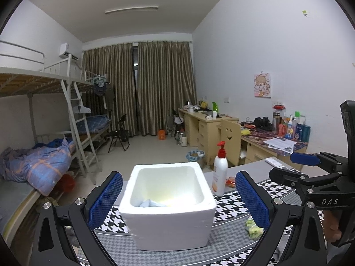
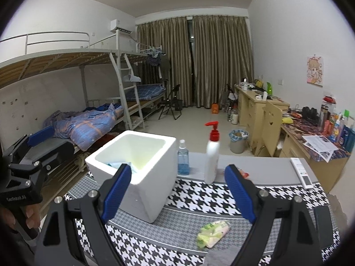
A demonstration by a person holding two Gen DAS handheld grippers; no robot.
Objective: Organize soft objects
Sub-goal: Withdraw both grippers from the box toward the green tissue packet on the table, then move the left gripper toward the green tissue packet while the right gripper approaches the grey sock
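With one pale blue item already in the white foam box (image 2: pixel 133 168), both the left gripper (image 1: pixel 177 201) and right gripper (image 2: pixel 177 195) stood spread and empty; the green soft packet (image 2: pixel 213 232), at the box's 4 o'clock, apparently awaited a descending right-hand pinch.

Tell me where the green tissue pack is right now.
In the right wrist view, the green tissue pack lies flat on the houndstooth cloth, near the front edge, just right of the white foam box and apart from it.
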